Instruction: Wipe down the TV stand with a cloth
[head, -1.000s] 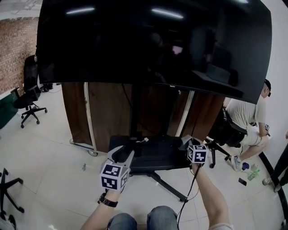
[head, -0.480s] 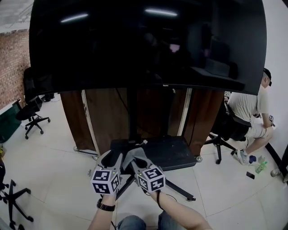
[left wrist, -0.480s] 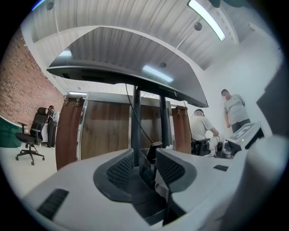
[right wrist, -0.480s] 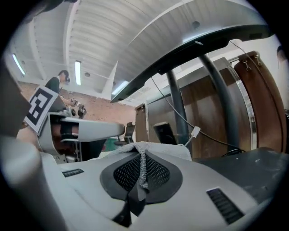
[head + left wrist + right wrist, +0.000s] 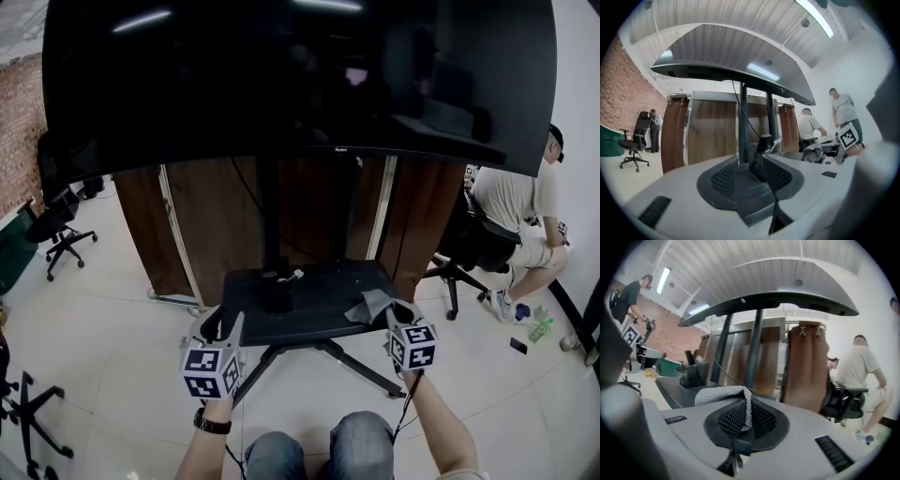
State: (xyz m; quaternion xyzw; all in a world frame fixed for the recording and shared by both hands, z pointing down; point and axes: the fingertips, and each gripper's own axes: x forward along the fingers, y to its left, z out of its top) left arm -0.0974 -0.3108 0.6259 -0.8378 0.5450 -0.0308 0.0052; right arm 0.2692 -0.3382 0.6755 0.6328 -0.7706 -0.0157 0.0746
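The TV stand's black shelf sits under a big dark TV on a black pole. My right gripper is shut on a grey cloth, which lies on the shelf's front right corner. In the right gripper view the cloth is folded over and pinched between the mesh pads of the right gripper. My left gripper hovers at the shelf's front left corner, a little open and holding nothing. Through the left gripper I see the pole.
A small black box with a white cable stands at the pole's foot. The stand's legs spread over the tiled floor. Wooden panels stand behind. A person sits on a chair at right. Office chairs are at left.
My right gripper has carried the cloth from beside the left gripper, low at the centre, out to the shelf's front right corner. The left gripper has barely moved.
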